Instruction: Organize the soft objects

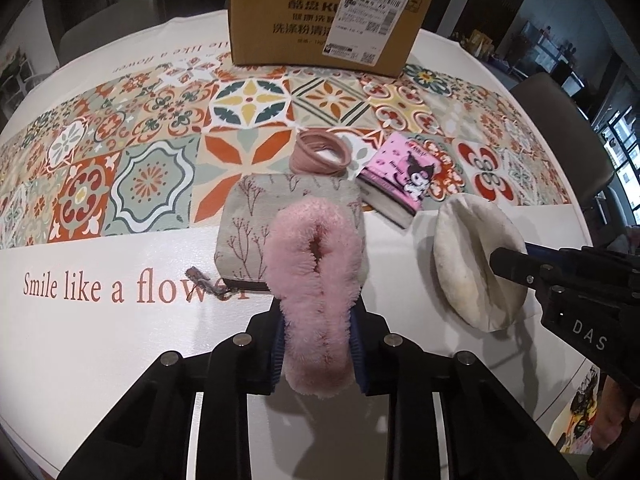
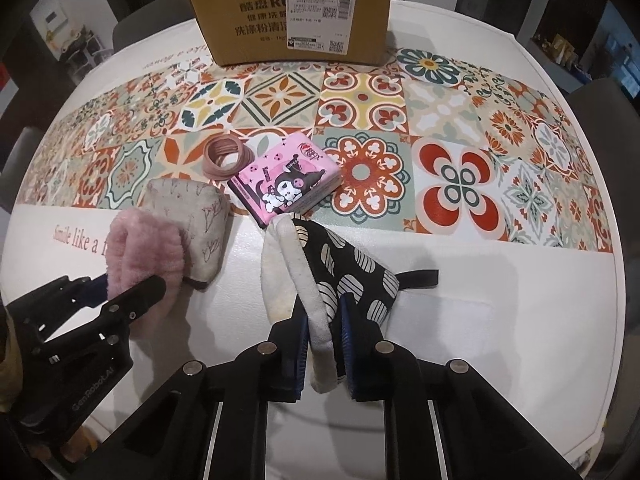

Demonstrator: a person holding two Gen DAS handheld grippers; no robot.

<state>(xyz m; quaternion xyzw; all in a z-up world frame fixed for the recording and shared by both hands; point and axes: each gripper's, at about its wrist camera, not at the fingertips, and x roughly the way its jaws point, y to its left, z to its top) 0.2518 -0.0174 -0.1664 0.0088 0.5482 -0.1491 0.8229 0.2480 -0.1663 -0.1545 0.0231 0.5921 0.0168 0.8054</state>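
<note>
My left gripper [image 1: 318,334] is shut on a fluffy pink loop [image 1: 312,276], whose far end rests on a grey embroidered pouch [image 1: 280,200]. From the right wrist view the same fluffy pink loop [image 2: 140,256] shows at the left, with the left gripper [image 2: 120,286] clamped on its near end. My right gripper [image 2: 322,320] is shut on a folded pot holder [image 2: 352,268], black with white ovals outside and white terry inside. Its far tip touches the table. In the left wrist view the pot holder [image 1: 468,264] shows its white side, with the right gripper [image 1: 506,264] on it.
A roll of pink hair ties [image 1: 320,152] and a pink tissue pack [image 1: 404,176] lie just beyond the pouch. A cardboard box [image 1: 320,16] stands at the far edge of the round table, on a patterned tablecloth [image 1: 140,184]. A chair [image 1: 560,128] stands to the right.
</note>
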